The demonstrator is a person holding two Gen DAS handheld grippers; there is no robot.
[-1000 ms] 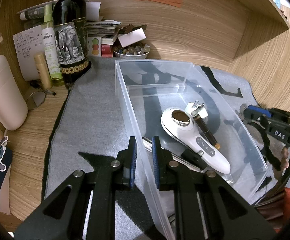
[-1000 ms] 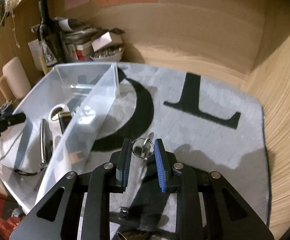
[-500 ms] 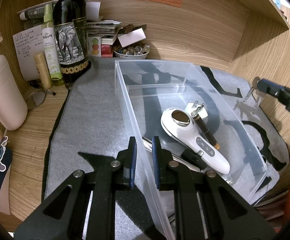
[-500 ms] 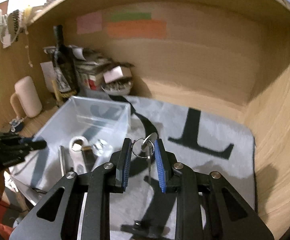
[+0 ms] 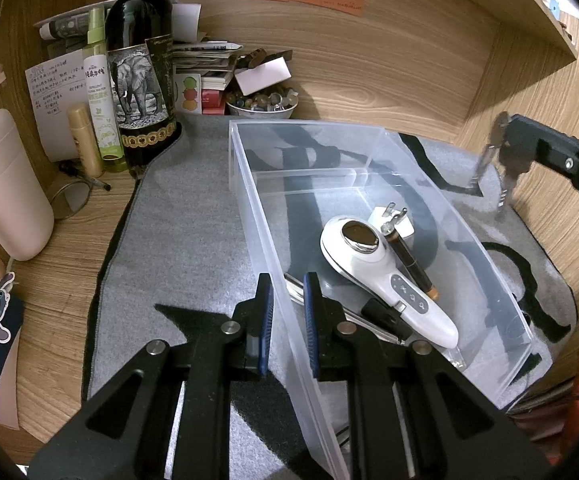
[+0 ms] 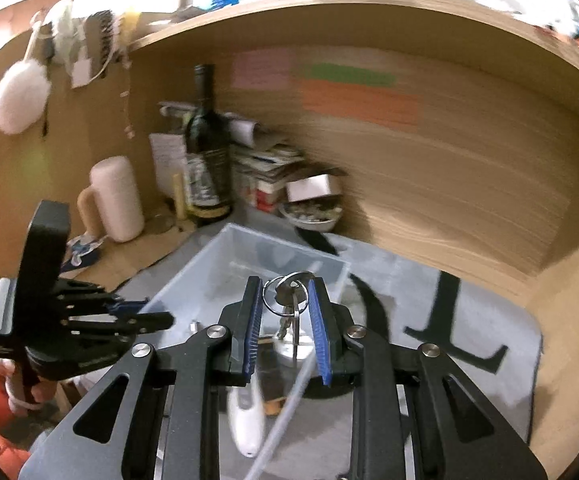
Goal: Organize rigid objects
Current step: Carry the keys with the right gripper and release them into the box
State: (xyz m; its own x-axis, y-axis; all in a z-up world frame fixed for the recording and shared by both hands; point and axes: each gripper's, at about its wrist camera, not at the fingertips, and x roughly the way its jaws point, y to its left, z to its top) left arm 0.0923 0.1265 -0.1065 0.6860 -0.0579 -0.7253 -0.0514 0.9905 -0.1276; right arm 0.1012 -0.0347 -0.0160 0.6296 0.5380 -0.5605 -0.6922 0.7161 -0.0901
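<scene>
The left gripper (image 5: 288, 312) sits low at the near end of the clear bin (image 5: 245, 208), its blue-padded fingers (image 5: 266, 316) narrowly parted and straddling the bin's left wall, one finger outside over the grey mat (image 5: 193, 232) and the other inside; whether the pads actually press the plastic I cannot tell. The right gripper (image 6: 287, 316) is up in the air above the bin, its fingers a little apart and pinched on a key ring (image 6: 279, 294), with the keys (image 6: 289, 320) dangling straight down between the pads. From the left camera the same keys (image 5: 489, 152) hang off the tip of that gripper out past the bin's far right wall, clear of the mat. Lying in the bin are a white handheld device (image 5: 385, 280), a white plug (image 5: 393, 220) touching its head, a dark pen-like stick (image 5: 409, 264) along its right side, and a slim metal tool (image 5: 329, 304) partly under its handle. Against the wooden back wall stand a wine bottle (image 5: 141, 80), a green spray bottle (image 5: 99, 92) just beside it, a bowl of stones (image 5: 261, 104), and a pale pink tumbler (image 5: 5, 184) off to the left.
</scene>
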